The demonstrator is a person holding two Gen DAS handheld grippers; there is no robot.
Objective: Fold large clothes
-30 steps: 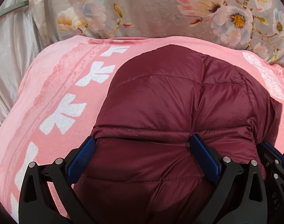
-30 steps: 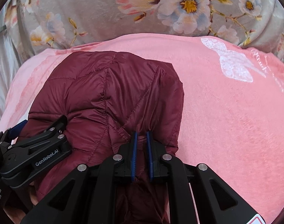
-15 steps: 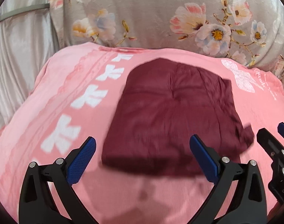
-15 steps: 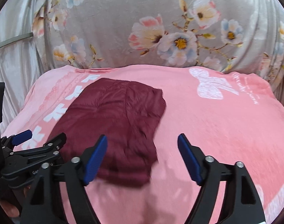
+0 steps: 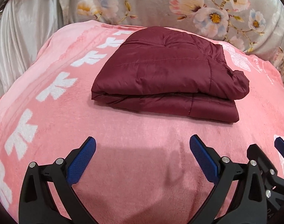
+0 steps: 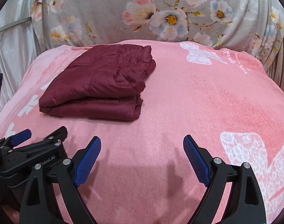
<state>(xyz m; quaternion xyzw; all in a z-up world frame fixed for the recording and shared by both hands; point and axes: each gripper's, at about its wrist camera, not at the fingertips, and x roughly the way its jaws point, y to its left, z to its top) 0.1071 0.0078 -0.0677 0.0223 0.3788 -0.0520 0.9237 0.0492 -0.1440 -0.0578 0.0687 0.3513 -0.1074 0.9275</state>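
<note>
Folded maroon jacket (image 5: pixel 166 74) lies on pink blanket (image 5: pixel 142 149); left tongs (image 5: pixel 142 160) spread empty, right tongs (image 6: pixel 142 160) opening, nothing between.

Black plastic frames on left gripper (image 5: pixel 142 153) and right gripper (image 6: pixel 142 153), triangular cut-outs, silver screws, blue cross-hatched pads (image 6: pixel 87 160). White lettering at lower left of right view.

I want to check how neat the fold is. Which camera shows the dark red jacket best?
The left wrist view: the jacket sits near the middle, with its whole top and stacked front edge in sight. The right wrist view shows it off to the left and at an angle, mostly its right corner and side.
</note>
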